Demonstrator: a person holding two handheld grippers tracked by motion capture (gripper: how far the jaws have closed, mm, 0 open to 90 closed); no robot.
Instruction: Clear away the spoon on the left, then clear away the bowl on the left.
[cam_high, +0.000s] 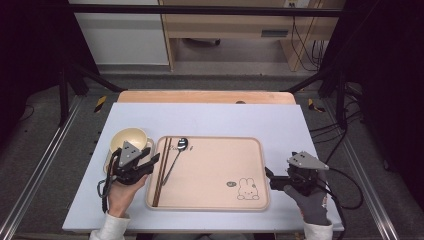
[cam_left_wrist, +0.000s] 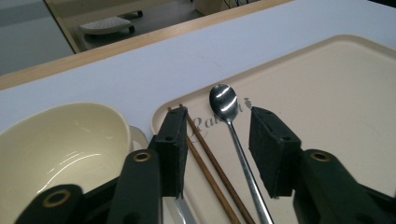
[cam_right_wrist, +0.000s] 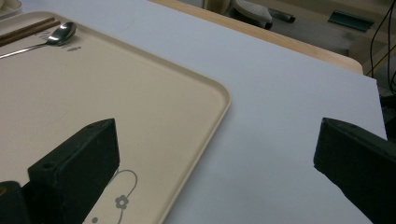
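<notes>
A beige tray (cam_high: 215, 170) with a rabbit print lies mid-table. A metal spoon (cam_high: 177, 152) and brown chopsticks (cam_high: 162, 170) lie along its left side. Just left of the tray stands a cream bowl (cam_high: 129, 140). My left gripper (cam_high: 152, 164) is open at the tray's left edge. In the left gripper view its jaws straddle the chopsticks (cam_left_wrist: 205, 161) and the spoon (cam_left_wrist: 223, 100) without touching them, and the bowl (cam_left_wrist: 60, 149) sits to their left. My right gripper (cam_high: 270, 179) is open at the tray's right edge. Its jaws are spread wide (cam_right_wrist: 217, 135), one over the tray (cam_right_wrist: 140, 93).
A white mat (cam_high: 225, 120) covers the wooden table (cam_high: 205, 96), with bare mat right of the tray. Black frame posts, cables and a desk stand beyond the far edge.
</notes>
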